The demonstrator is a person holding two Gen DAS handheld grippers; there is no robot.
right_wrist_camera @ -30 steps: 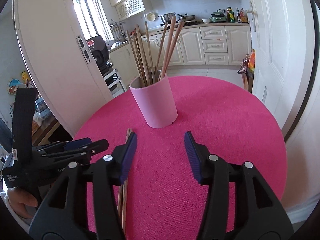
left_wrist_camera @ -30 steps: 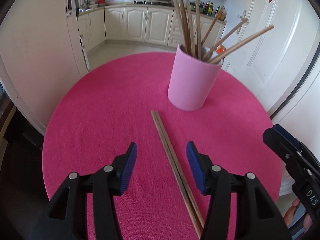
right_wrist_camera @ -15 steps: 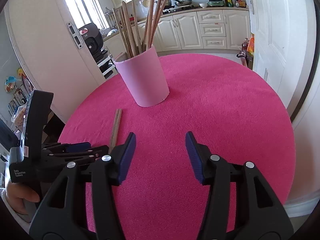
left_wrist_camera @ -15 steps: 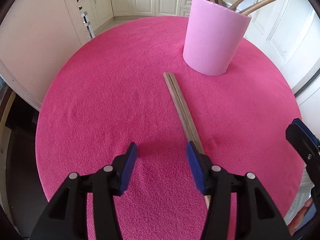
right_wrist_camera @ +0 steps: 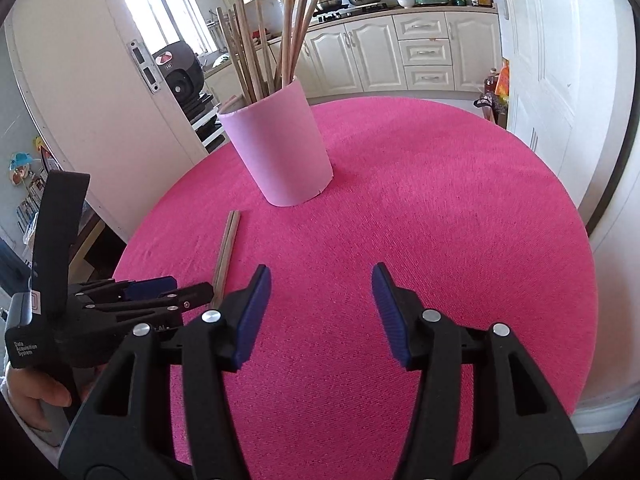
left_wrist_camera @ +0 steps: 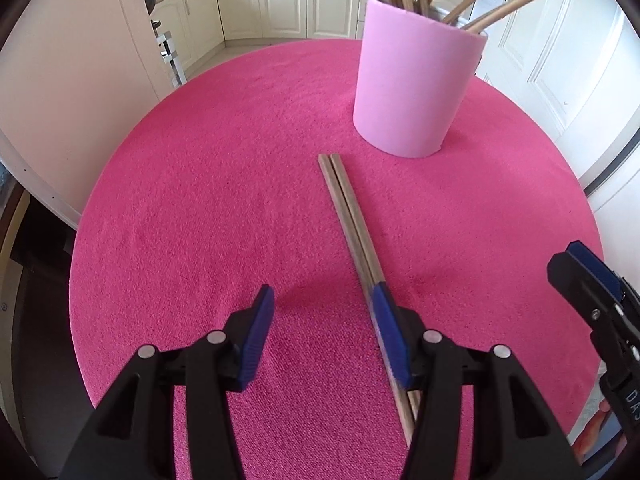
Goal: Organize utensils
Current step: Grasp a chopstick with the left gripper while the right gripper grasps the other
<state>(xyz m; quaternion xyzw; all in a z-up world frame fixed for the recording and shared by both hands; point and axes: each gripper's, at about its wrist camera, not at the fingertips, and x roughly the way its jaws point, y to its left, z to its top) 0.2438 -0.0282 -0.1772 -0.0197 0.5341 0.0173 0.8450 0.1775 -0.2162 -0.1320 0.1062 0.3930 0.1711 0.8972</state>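
Note:
Two wooden chopsticks (left_wrist_camera: 352, 216) lie side by side on the round pink table (left_wrist_camera: 200, 200), pointing toward a pink cup (left_wrist_camera: 412, 84) that holds several chopsticks. My left gripper (left_wrist_camera: 324, 328) is open and low over the table; its right finger covers the near part of the pair, which sits at the right edge of the gap. In the right wrist view the pair (right_wrist_camera: 226, 252) lies left of my open, empty right gripper (right_wrist_camera: 320, 312), and the cup (right_wrist_camera: 280, 148) stands beyond. The left gripper (right_wrist_camera: 120, 304) shows at the left.
The table edge (right_wrist_camera: 576, 240) curves close on the right, by a white door (right_wrist_camera: 560, 80). A white door panel (left_wrist_camera: 60, 80) stands left of the table. Kitchen cabinets (right_wrist_camera: 400, 56) line the far wall.
My left gripper has come down and forward over the table, shifting left so the chopsticks now meet its right finger. My right gripper has risen and drawn back slightly.

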